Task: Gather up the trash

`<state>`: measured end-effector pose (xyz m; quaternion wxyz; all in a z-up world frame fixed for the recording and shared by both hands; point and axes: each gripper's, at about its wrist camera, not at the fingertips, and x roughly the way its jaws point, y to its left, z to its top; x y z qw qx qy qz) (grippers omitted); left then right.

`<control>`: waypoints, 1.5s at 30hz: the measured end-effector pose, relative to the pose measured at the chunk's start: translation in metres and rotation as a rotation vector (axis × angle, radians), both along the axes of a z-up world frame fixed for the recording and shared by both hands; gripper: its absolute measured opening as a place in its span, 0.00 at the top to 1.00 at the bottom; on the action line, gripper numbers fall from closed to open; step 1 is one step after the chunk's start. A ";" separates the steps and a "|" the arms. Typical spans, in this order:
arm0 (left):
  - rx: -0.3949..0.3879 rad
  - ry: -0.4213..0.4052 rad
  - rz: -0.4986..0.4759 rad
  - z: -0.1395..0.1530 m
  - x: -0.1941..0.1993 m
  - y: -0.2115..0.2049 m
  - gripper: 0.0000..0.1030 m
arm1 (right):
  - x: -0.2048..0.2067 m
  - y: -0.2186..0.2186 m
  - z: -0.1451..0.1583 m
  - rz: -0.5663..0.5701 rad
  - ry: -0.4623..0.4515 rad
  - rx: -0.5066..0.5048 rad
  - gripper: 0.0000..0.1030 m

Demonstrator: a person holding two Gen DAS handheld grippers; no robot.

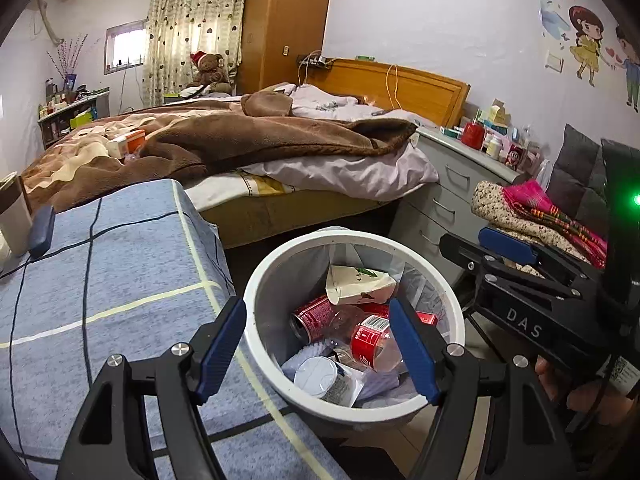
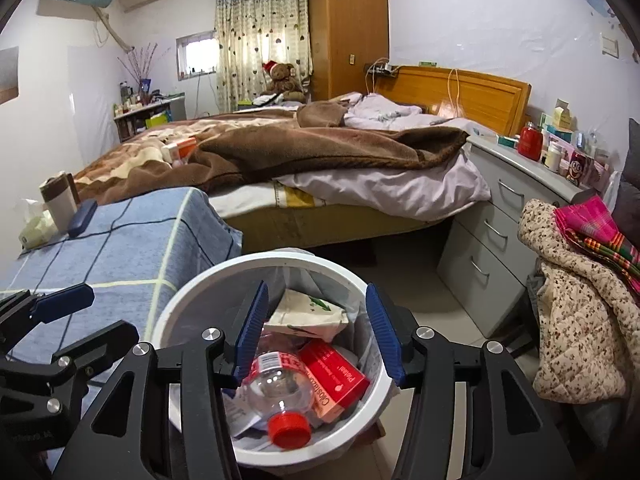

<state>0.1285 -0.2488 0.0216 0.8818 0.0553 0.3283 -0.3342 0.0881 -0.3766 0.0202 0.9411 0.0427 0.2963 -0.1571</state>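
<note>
Trash fills the round white plastic bin (image 2: 168, 312) on the floor beside the blue checked bench (image 1: 120, 280): clear red-capped bottle (image 2: 280, 404), red carton (image 2: 336, 376), crushed red can (image 1: 312, 318). Both grippers, left (image 1: 318, 350) and right (image 2: 314, 332), hover above, fingers apart, gripping nothing.

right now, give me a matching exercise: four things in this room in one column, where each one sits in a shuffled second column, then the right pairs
Things:
1. plastic bottle
2. teddy bear
3. white cup
4. pink cloth

Places:
A. on the blue checked cover, at its far left
B. inside the white bin
C. on top of the floral quilted jacket
D. before the curtain, beyond the bed

Pairs: 1-B, 2-D, 3-A, 4-C
</note>
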 end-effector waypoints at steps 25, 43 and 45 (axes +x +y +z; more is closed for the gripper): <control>0.026 -0.147 0.186 0.004 -0.061 0.067 0.21 | -0.061 0.057 -0.001 0.019 -0.115 -0.039 0.41; -0.003 -0.192 0.245 0.004 -0.081 0.088 0.21 | -0.077 0.073 -0.005 -0.005 -0.107 -0.034 0.41; -0.005 -0.192 0.246 0.004 -0.083 0.089 0.21 | -0.077 0.074 -0.005 -0.006 -0.107 -0.034 0.41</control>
